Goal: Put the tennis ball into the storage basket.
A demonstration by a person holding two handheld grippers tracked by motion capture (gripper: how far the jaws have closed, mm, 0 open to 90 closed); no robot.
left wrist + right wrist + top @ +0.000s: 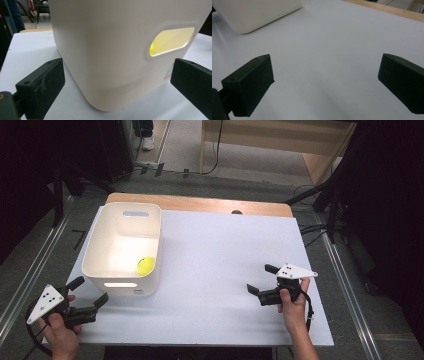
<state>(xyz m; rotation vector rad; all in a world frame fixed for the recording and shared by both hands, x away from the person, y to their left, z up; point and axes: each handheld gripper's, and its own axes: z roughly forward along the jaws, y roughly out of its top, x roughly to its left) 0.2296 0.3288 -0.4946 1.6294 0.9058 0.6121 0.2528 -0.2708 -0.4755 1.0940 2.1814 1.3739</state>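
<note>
1. Two grippers are in my hands in the high view. My left gripper sits at the near-left corner of the white rectangular table top, its jaws spread wide and holding nothing, aimed at the near corner of the white plastic bin with slotted handles.
2. Inside that bin, a small yellow-green ball lies on the floor against the right wall, near the front.
3. My right gripper rests well apart from the bin, on the near-right part of the table top, jaws likewise released and empty, pointing left.
4. From the left gripper view, the bin stands just beyond my parted jaws, its rounded corner between them but not touched. Yellow glows through the handle slot.
5. From the right gripper view, my jaws stand wide over bare table top, and a corner of the bin shows at the upper left.
</note>
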